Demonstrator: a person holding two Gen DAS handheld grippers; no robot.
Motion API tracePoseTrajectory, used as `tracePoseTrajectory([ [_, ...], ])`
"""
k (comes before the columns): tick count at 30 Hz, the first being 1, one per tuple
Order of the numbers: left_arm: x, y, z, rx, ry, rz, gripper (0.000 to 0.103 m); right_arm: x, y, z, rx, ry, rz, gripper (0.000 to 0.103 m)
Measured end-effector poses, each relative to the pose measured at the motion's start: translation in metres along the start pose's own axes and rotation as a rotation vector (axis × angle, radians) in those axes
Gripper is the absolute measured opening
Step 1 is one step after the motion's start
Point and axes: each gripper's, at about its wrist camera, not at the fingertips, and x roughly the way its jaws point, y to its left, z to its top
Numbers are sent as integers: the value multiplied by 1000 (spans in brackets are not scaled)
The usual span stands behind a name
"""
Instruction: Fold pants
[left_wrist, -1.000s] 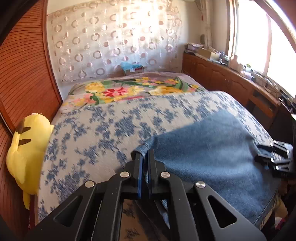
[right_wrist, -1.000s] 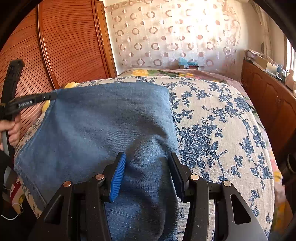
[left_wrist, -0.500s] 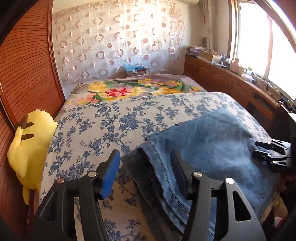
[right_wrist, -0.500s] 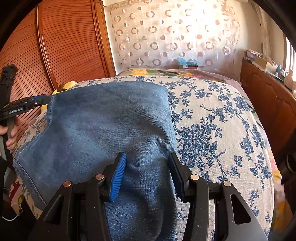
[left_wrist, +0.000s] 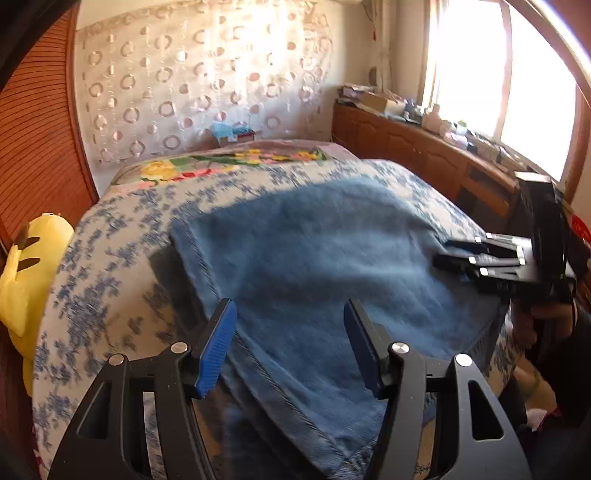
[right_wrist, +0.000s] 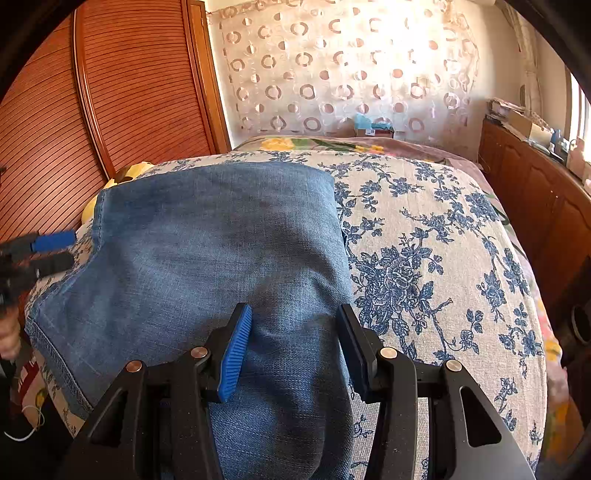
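Note:
Blue denim pants (left_wrist: 314, 266) lie folded on the bed, also seen in the right wrist view (right_wrist: 207, 251). My left gripper (left_wrist: 290, 343) is open and empty, hovering just above the pants' stitched hem edge. My right gripper (right_wrist: 291, 343) is open and empty over the near fold of the pants. The right gripper also shows at the far right of the left wrist view (left_wrist: 458, 254), and the left gripper shows at the left edge of the right wrist view (right_wrist: 62, 249).
The bed has a blue-flowered cover (right_wrist: 424, 258) and a bright floral blanket (left_wrist: 229, 162) at the far end. A yellow plush toy (left_wrist: 26, 280) sits by the wooden sliding door (right_wrist: 110, 92). A wooden cabinet (left_wrist: 424, 155) runs under the window.
My left gripper opened and let go of the pants' edge, which now lies flat on the bed. It then shifted right over the pants. The right gripper stayed still and open.

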Motion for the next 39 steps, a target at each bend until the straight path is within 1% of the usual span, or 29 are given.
tracePoseTrajectory([
  [6,15,-6,-14,-10,48,-1,61,0,0,0,0,1,0,49],
  [9,16,-4,-20,-32,42,-9,61,-1,0,0,1,-1,-2,49],
  [13,17,-6,-24,-48,33,-13,62,-8,2,-2,1,-36,-45,49],
  [15,17,-7,-25,-50,24,-8,62,-9,3,-3,-10,-24,-55,49],
  [18,16,-8,-27,-56,8,3,62,-20,6,-8,-18,-29,-63,49],
  [20,17,-7,-28,-59,4,3,63,-29,6,-13,-20,-27,-60,52],
  [22,17,-6,-29,-61,-3,7,64,-40,4,-17,-8,-37,-75,63],
  [23,17,-6,-29,-61,-7,11,65,-46,2,-20,1,-39,-74,65],
  [25,17,-6,-30,-64,-11,14,66,-54,-2,-23,25,-34,-67,75],
  [30,17,-6,-32,-70,-24,17,66,-72,-8,-34,53,-37,-66,76],
  [33,17,-5,-32,-71,-24,17,67,-78,-10,-37,55,-20,-77,76],
  [39,17,-4,-33,-79,-32,15,68,-80,-10,-33,74,5,-49,76],
])
